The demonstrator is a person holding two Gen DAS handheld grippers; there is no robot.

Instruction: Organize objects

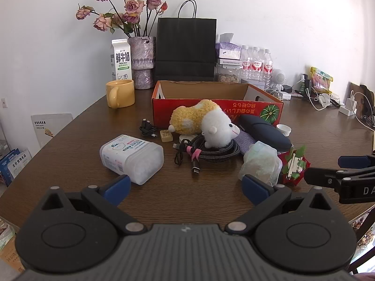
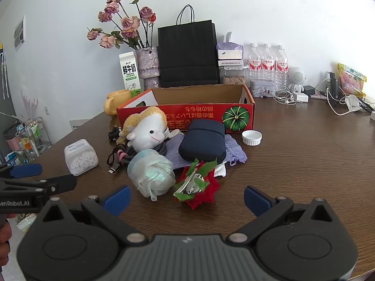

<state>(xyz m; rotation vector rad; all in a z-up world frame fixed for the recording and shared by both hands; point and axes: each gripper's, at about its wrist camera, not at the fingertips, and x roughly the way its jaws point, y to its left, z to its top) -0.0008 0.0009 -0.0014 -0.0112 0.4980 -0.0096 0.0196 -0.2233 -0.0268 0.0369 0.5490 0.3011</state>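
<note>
Surface: dark wood-grain table (image 1: 70,145), cluttered toward the wall.
Room: plain white wall (image 1: 281,23) behind; black paper bag (image 1: 186,46), vase of dried roses (image 1: 141,61), milk carton (image 1: 120,59) and water bottles (image 1: 256,66) along it.
Box: open red cardboard box (image 1: 218,107) mid-table, before the bag.
Loose objects: plush sheep (image 1: 206,123), coiled cables (image 1: 211,152), navy pouch (image 2: 202,140) and red flower clip (image 2: 198,185) clustered in front of the box.
Left gripper (image 1: 186,187): jaws spread wide, holding nothing.
Right gripper (image 2: 186,199): jaws spread wide, empty, just before the clip.
</note>
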